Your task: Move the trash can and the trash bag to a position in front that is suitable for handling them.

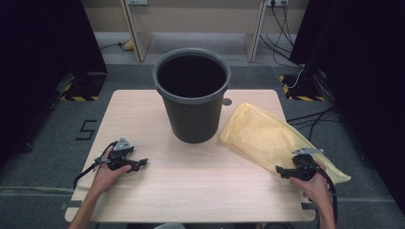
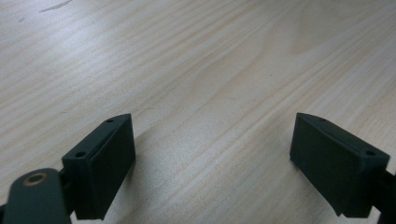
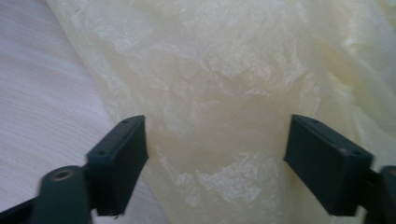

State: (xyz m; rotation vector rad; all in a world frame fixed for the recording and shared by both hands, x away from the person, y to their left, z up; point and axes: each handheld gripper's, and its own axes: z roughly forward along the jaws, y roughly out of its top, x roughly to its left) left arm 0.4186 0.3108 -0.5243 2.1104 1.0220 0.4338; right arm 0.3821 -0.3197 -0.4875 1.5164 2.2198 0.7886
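Yellow plastic bag lies flat on the wooden table, right of the dark grey bin and just beside it; its near right end hangs past the table edge. Bin stands upright at the far middle, unlined.

Right gripper at the bag's near edge, jaws wide, bag film between them, nothing pinched. Left gripper near left over bare wood, jaws wide, empty.

Judgement: early stage. Bag not yet grasped, opened or fitted into the bin.
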